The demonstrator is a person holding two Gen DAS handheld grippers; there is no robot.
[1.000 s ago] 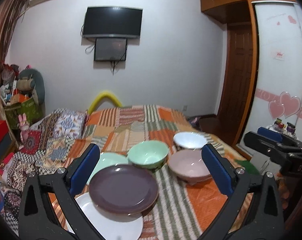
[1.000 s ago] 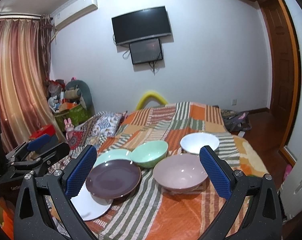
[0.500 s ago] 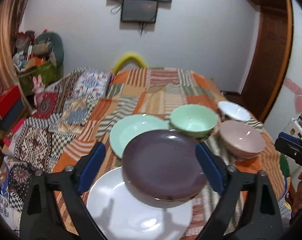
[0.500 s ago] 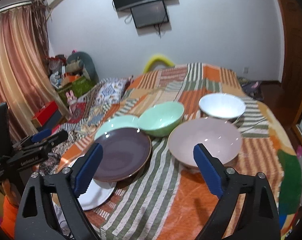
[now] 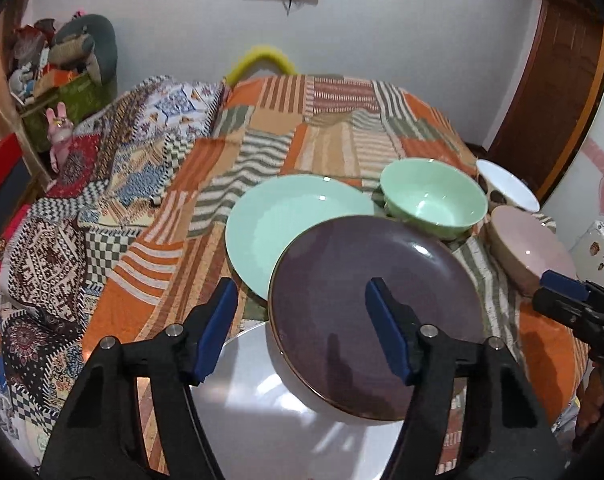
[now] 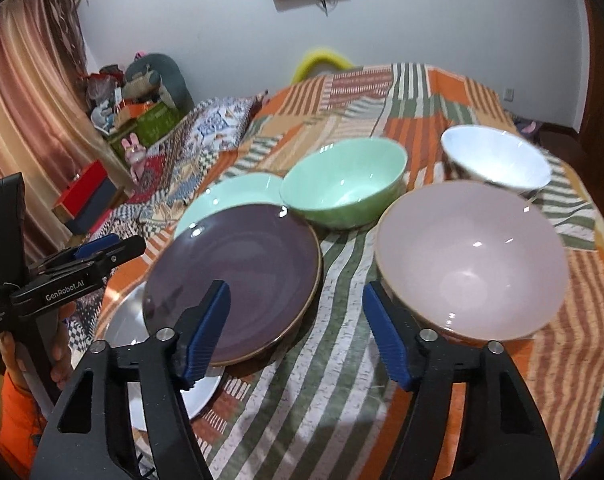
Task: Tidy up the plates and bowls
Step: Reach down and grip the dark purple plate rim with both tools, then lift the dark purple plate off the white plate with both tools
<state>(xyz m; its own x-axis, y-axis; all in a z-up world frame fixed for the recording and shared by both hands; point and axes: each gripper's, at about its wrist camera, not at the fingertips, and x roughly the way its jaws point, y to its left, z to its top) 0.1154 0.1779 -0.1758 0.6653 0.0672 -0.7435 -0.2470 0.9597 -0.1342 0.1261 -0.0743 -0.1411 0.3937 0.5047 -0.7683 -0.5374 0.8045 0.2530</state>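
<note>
- The left gripper [image 5: 302,324] hangs above the near edge of the bed, its blue-padded jaws partly spread and closing; the left rim of the purple plate [image 5: 376,312] shows in the gap between them, but the pads touch nothing.
- The right gripper [image 6: 295,328] is likewise half spread and closing — only striped cloth lies in its gap, with the purple plate's right rim behind its left pad and the pink bowl [image 6: 472,260] just behind its right pad.
- The purple plate lies tilted, overlapping the white plate [image 5: 285,412] nearest the cameras and the mint plate [image 5: 277,228] behind it.
- The mint bowl [image 6: 344,182] stands upright behind the purple plate, just right of the mint plate.
- The pink bowl stands upright to the right of the purple plate, apart from it, with a strip of bedspread between.
- The white bowl [image 6: 496,162] sits behind the pink bowl, its outer wall patterned with dark spots; whether the two touch cannot be told.
- All six pieces rest on the patchwork bedspread [image 5: 334,120] in orange, green and cream stripes.
- In the right wrist view, a person's hand [image 6: 59,354] with an orange sleeve [image 6: 15,416] grips the left gripper's handle at the left edge.
- A yellow curved object [image 5: 261,58] shows at the bed's far end, against the wall.
</note>
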